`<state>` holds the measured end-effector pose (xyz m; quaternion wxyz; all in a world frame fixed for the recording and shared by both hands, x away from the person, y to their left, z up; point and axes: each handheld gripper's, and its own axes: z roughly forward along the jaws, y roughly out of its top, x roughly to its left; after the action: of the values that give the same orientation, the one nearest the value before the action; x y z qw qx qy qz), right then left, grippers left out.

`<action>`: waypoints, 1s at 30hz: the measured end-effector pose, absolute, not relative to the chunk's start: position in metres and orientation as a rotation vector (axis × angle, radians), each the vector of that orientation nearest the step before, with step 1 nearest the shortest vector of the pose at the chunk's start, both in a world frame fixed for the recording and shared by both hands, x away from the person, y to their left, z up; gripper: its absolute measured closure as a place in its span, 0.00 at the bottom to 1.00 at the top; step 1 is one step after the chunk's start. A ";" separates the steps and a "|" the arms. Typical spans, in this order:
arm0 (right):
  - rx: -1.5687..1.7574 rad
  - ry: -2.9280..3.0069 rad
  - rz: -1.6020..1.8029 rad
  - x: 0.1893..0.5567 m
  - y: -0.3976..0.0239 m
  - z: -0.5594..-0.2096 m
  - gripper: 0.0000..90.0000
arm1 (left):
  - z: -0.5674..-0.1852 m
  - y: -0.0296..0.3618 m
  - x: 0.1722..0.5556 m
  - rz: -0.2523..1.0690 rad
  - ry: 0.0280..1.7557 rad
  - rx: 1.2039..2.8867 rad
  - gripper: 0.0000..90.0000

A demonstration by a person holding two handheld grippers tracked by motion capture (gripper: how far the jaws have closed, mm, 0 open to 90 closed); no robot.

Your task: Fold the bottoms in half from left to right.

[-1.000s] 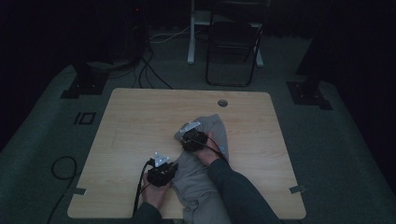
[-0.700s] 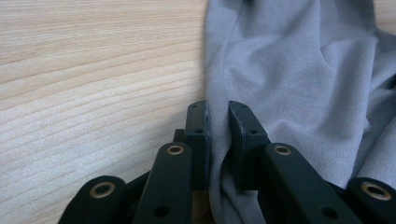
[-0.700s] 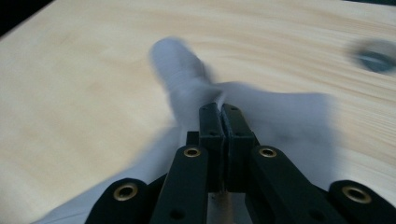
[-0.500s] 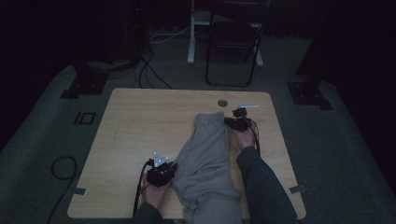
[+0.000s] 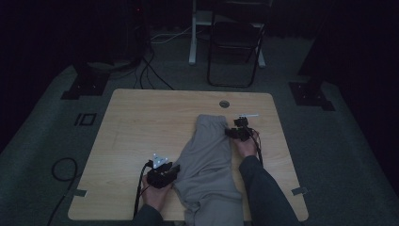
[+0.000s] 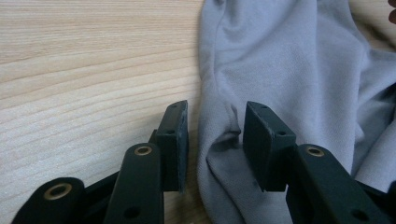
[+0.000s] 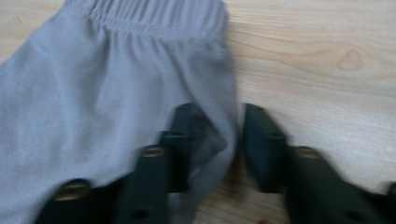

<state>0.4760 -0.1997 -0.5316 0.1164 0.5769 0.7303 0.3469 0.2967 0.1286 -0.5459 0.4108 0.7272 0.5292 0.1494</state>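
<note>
grey trousers [image 5: 209, 160] stretched out, both grippers' fingers [image 6: 173, 140] opening

1. A light wooden table [image 5: 141, 127] is sitting at the centre of the high view, its grain running left to right.
2. A small round grommet hole [image 5: 224, 103] is showing in the tabletop toward 12 o'clock, near the far edge.
3. A dark folding chair [image 5: 235, 42] is standing beyond the table at 12 o'clock.
4. A white post [image 5: 193, 33] is rising just beside the chair, toward 11 o'clock.
5. Black cables [image 5: 150, 70] are trailing over the grey floor at 11 o'clock.
6. A looped cable [image 5: 63, 168] is lying on the floor at 8 o'clock.
7. Dark floor plates [image 5: 310, 92] are lying at 2 o'clock and 10 o'clock.
</note>
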 end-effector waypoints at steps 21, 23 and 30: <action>1.660 2.135 1.077 0.459 -0.226 -0.523 0.48 | -0.546 0.130 0.297 0.385 1.342 1.814 0.62; 1.664 2.138 1.081 0.457 -0.226 -0.524 0.47 | -0.546 0.129 0.297 0.387 1.340 1.817 0.62; 1.655 2.155 1.063 0.451 -0.227 -0.528 0.43 | -0.546 0.129 0.297 0.390 1.340 1.819 0.61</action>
<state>0.4505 -0.2274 -0.5282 0.1118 0.5638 0.7339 0.3619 0.2967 0.1290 -0.5457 0.4119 0.7230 0.5324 0.1551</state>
